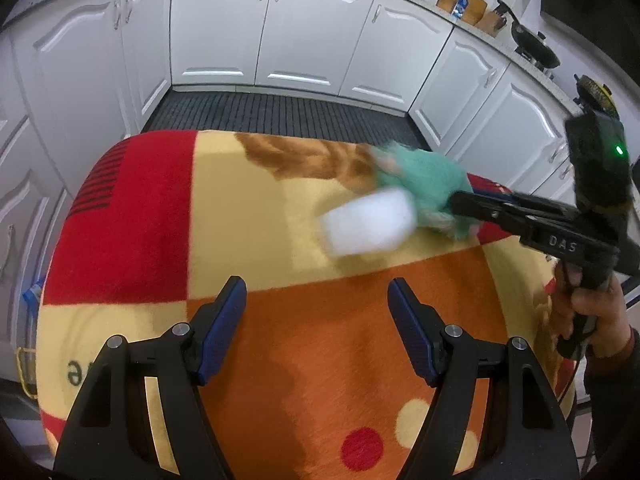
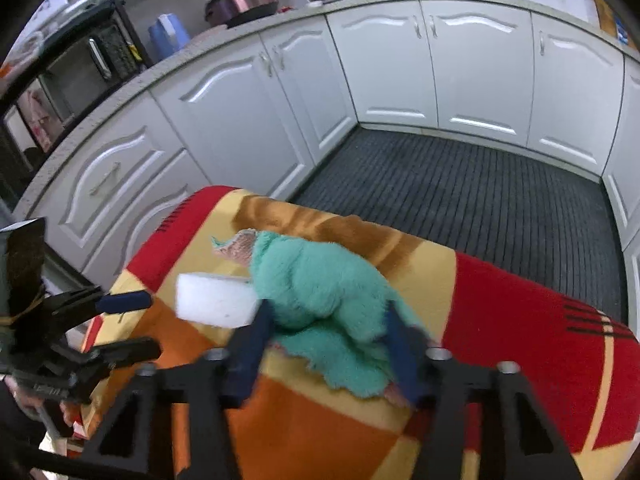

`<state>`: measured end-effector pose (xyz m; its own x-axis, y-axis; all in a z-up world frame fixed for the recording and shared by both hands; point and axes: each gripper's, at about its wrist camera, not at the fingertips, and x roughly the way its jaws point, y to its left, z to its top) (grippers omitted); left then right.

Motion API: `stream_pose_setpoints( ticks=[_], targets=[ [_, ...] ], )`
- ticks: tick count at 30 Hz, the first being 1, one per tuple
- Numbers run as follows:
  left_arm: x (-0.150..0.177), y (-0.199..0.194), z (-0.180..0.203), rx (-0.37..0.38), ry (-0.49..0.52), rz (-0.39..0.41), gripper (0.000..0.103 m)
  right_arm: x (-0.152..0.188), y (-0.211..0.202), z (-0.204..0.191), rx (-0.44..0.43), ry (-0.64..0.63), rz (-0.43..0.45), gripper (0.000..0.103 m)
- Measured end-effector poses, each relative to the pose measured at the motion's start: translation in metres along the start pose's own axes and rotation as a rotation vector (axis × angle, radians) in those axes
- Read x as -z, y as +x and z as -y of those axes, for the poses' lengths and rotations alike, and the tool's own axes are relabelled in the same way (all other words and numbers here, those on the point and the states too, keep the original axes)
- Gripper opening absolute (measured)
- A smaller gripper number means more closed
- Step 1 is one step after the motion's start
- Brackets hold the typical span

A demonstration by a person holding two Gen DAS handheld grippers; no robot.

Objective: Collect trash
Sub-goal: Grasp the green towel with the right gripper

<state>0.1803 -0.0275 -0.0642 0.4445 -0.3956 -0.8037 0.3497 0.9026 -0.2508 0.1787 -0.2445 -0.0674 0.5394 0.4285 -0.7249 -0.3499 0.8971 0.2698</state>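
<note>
White kitchen cabinets (image 2: 472, 64) surround blanket-covered table (image 1: 304, 340); left gripper (image 1: 316, 304) apart, right gripper (image 2: 326, 330) clamps green cloth (image 2: 320, 284).

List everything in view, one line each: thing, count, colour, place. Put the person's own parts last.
fluffy cloth: one, teal green, on the blanket's far part, between the right gripper's fingers
white block: one, white, on the blanket, touching the cloth's left side in the right wrist view
blanket: one, red, cream and orange, draped over the work surface
cabinets: a run of doors, white, around the room
floor mat: one, dark grey ribbed, before the cabinets
frying pan: one, black, on the far right counter
left gripper: one, black with blue pads, open above the blanket
right gripper: one, black, closed on the cloth
hand: one, holding the right gripper's handle
</note>
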Motion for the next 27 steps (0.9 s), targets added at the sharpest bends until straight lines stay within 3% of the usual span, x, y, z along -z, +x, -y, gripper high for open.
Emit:
stream_pose_setpoints(
  ticks=[1,5,9,12,18,20,22,24,27],
  targets=[
    [-0.001,0.0,0.001,0.007,0.0,0.006,0.072,0.003,-0.006,0.0,0.006,-0.003,0.001,0.008],
    [-0.006,0.0,0.007,0.028,0.011,0.029,0.072,0.016,-0.037,0.005,-0.013,0.021,0.047,0.008],
    [-0.009,0.0,0.014,0.048,0.022,0.038,0.072,0.03,-0.052,0.011,-0.021,0.07,0.039,0.008],
    [-0.01,-0.002,0.021,0.037,0.047,0.054,0.072,0.043,-0.067,0.016,-0.077,0.124,0.047,0.008],
    [-0.024,0.013,0.031,0.01,0.089,0.068,0.072,0.074,-0.078,0.034,-0.011,0.199,-0.044,0.01],
    [-0.027,0.023,0.033,-0.006,0.096,0.06,0.072,0.077,-0.077,0.039,0.022,0.21,-0.05,0.02],
    [-0.029,0.034,0.037,-0.023,0.112,0.05,0.072,0.08,-0.081,0.043,0.047,0.212,-0.023,0.057],
    [-0.029,0.043,0.042,-0.044,0.14,0.039,0.072,0.079,-0.086,0.043,0.039,0.201,0.013,0.075],
    [-0.032,0.054,0.044,-0.067,0.151,0.033,0.072,0.073,-0.085,0.041,0.063,0.159,0.016,0.076]
  ],
)
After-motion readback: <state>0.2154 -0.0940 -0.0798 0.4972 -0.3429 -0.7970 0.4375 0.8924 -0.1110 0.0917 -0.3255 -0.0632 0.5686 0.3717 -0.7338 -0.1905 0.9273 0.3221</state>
